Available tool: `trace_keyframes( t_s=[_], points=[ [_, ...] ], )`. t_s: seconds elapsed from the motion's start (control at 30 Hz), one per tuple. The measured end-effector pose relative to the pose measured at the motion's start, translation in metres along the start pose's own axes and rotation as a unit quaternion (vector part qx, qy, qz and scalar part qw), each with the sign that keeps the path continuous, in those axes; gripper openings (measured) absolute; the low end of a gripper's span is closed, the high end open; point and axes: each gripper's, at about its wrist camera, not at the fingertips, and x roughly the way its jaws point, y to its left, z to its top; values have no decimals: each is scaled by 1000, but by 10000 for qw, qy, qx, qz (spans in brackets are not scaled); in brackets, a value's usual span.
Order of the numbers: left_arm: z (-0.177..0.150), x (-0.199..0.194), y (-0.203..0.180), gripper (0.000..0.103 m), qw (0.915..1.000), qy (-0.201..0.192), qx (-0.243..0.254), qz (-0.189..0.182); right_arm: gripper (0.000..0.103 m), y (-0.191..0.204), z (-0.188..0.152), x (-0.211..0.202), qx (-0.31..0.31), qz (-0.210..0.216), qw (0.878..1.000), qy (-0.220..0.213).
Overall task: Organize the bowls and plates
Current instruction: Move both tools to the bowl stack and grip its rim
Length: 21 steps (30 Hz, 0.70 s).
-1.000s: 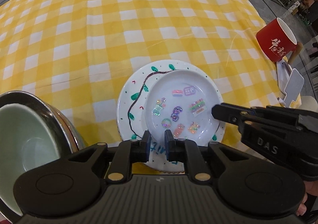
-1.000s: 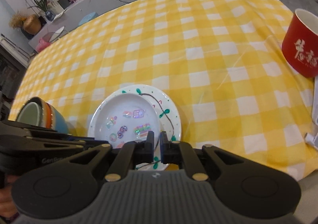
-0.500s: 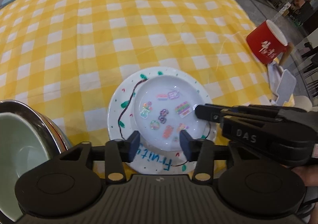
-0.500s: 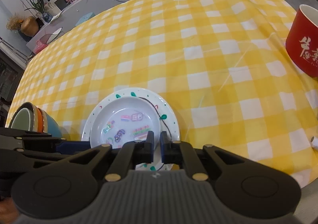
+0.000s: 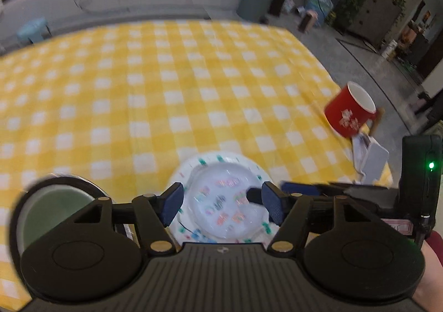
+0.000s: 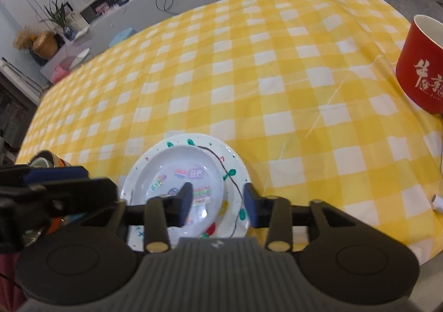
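Observation:
A small white plate with coloured stickers [image 6: 182, 173] lies stacked on a larger white plate with a painted vine [image 6: 235, 170], at the near edge of the yellow checked tablecloth. Both show in the left wrist view [image 5: 224, 201], blurred. My left gripper [image 5: 223, 205] is open and empty, above the plates' near side. My right gripper [image 6: 217, 205] is open and empty, above the plates' near right rim. A stack of bowls with a pale green one on top [image 5: 55, 209] stands left of the plates; in the right wrist view [image 6: 47, 162] my left gripper mostly hides it.
A red mug with white characters [image 6: 420, 68] stands at the table's right edge; it also shows in the left wrist view [image 5: 350, 115]. White papers [image 5: 371, 157] lie near it. The yellow checked tablecloth [image 6: 249, 68] stretches far ahead. Room furniture lies beyond.
Both grippers have opened wide; the right was shut a moment ago. Both have lifted and pulled back from the plates, which stay stacked on the table.

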Motion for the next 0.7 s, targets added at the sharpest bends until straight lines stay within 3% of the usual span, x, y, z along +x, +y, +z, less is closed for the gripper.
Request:
trace_keyframes(
  t_s=[0.17, 0.27, 0.37, 0.47, 0.53, 0.7],
  points=[
    [2, -34, 5, 79, 9986, -458, -35, 272, 82, -5, 5, -15, 298, 396, 9980, -394],
    [3, -54, 20, 79, 9957, -635, -357, 571, 84, -5, 7, -22, 342, 505, 9966, -555],
    [2, -78, 41, 79, 9871, -914, -800, 1046, 84, -2, 9, -30, 406, 738, 9945, -626],
    [-5, -97, 65, 80, 9791, -1168, -1083, 1268, 87, 14, 12, -38, 331, 1012, 9922, -644],
    [-13, -101, 83, 80, 9745, -1180, -1288, 1406, 89, 36, 15, -43, 27, 1078, 9921, -647],
    [-31, -82, 118, 81, 9792, -768, -1275, 1382, 90, 94, 14, -39, -591, 1284, 9893, -365]
  ],
)
